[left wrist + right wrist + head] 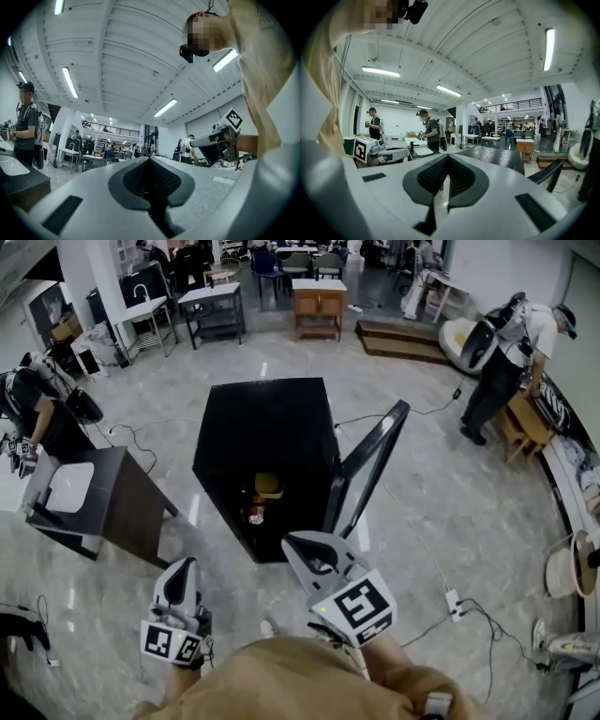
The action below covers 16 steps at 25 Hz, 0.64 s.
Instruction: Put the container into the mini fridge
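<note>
While two grippers hang low before one black mini fridge (pixel 267 427), both are closed on nothing: the left gripper (pixel 187 565) has its jaws pressed together, and so does the right gripper (pixel 296 542). Just ahead of the right gripper's tip the fridge stands with its single door (pixel 370 465) swung open, off to that gripper's right. Inside sit two things (both partly in shadow): one container (pixel 268 486) with a yellow lid, beyond and between the gripper tips, and below it one smaller item (pixel 255 514) with red on it.
</note>
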### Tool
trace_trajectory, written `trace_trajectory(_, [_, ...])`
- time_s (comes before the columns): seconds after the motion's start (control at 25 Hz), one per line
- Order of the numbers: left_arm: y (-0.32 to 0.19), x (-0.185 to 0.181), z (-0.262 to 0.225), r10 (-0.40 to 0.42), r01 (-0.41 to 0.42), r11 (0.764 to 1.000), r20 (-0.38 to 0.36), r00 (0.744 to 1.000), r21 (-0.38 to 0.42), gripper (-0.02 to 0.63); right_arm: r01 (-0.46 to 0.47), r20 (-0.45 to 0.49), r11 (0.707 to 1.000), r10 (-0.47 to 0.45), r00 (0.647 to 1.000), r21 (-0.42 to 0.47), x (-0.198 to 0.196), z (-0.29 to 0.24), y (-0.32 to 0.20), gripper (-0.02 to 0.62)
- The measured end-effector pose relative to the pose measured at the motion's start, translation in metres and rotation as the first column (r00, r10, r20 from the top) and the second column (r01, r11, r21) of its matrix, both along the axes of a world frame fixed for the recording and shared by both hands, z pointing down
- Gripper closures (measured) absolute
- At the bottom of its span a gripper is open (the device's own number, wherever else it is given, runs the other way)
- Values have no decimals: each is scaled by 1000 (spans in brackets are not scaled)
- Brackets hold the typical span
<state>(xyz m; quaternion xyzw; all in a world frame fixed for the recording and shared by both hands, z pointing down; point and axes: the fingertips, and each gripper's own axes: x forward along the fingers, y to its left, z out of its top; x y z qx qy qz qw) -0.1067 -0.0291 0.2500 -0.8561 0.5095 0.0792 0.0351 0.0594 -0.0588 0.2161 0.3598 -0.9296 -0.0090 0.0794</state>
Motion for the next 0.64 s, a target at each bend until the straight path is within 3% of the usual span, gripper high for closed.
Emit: trace_trajectory(0.64, [22, 3, 13, -17, 16, 999, -5, 1000, -42, 604, 36, 15, 999, -36, 999, -38, -2, 10, 18, 595])
